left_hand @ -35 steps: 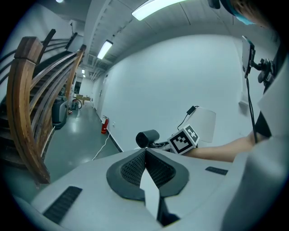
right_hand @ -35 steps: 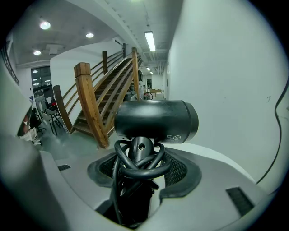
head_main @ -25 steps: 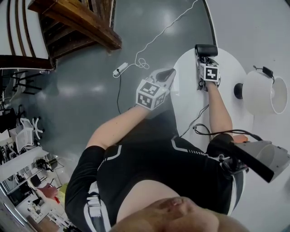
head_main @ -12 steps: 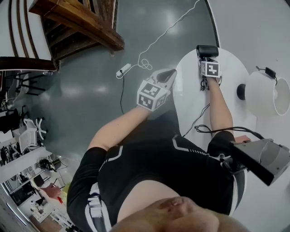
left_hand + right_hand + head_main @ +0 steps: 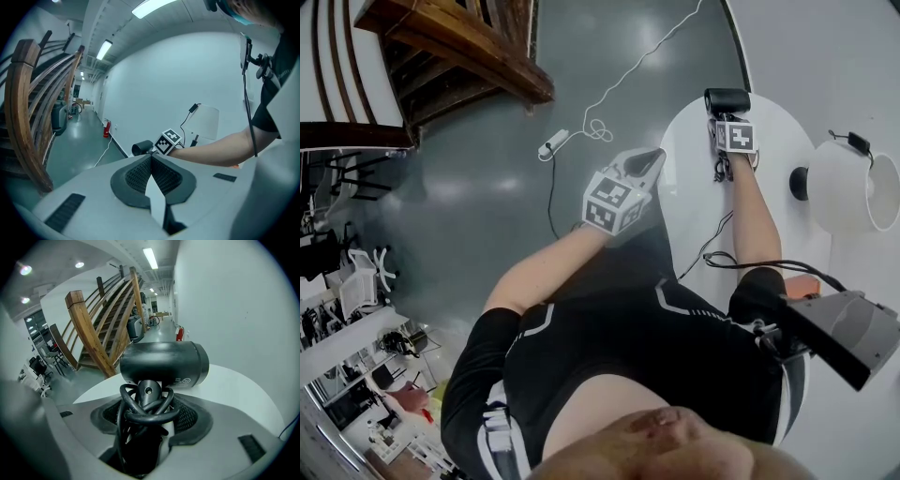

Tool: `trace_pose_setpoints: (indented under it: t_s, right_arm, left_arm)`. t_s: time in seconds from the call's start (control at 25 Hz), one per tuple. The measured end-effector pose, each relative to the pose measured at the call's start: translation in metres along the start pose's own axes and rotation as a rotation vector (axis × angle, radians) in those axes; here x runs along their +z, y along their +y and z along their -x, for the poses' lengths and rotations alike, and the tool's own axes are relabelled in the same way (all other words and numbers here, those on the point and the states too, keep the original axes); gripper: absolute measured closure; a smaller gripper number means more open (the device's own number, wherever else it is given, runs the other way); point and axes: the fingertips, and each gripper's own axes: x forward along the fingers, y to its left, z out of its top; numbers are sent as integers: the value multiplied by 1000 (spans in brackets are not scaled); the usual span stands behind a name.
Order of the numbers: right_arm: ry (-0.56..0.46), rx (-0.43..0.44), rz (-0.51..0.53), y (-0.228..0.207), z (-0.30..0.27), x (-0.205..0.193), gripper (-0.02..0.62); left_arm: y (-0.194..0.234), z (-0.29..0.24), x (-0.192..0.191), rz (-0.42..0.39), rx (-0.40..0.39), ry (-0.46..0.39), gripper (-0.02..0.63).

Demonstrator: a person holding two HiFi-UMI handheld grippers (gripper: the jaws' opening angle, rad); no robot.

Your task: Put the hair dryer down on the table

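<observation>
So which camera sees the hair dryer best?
The right gripper view: the hair dryer fills it, its handle in the claw. The head view shows it small from above; the left gripper view, tiny.

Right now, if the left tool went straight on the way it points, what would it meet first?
Most likely the black hair dryer held in the right tool, seen just beyond the left tool's closed tips. Depth is unclear, so it may pass close beside it.

Left gripper (image 5: 151, 159) in foreground, jaws closed together, nothing between. Beyond the tips: black hair dryer (image 5: 142, 148), right gripper (image 5: 167, 142) just beside it, a forearm (image 5: 220, 151), white lamp shade (image 5: 202, 123). Wooden staircase (image 5: 28, 108) at left.
</observation>
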Motion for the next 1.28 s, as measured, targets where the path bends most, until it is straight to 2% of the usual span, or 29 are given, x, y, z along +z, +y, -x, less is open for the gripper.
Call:
trace_pose_setpoints:
  t_s: [0.2,0.4,0.6,0.76,0.92,1.2,1.28]
  right_arm:
    - [19,-15,13,3,1,-1,320]
    - [0,7,34,6,-1,4,274]
    - [-19,-84,-37,3,29,3,268]
    - [-99,-169,-50,13,74,11,268]
    - [-227,-157,-47,26,109,25,268]
    - [-360,-222,-64,44,187,33,273]
    - [-401,-241,-74,51,212,35,306]
  left_arm:
    - [1,11,-4,6,-3,-4,575]
    - [-1,22,0,-3,-22,-19,574]
    - [-8,33,8,-25,-64,-39,574]
    - [-11,46,23,-85,-120,-69,574]
    - [-35,53,31,-198,-234,-99,574]
    - [-46,60,44,-206,-310,-117,574]
    - [-44,61,53,-210,-324,-139,574]
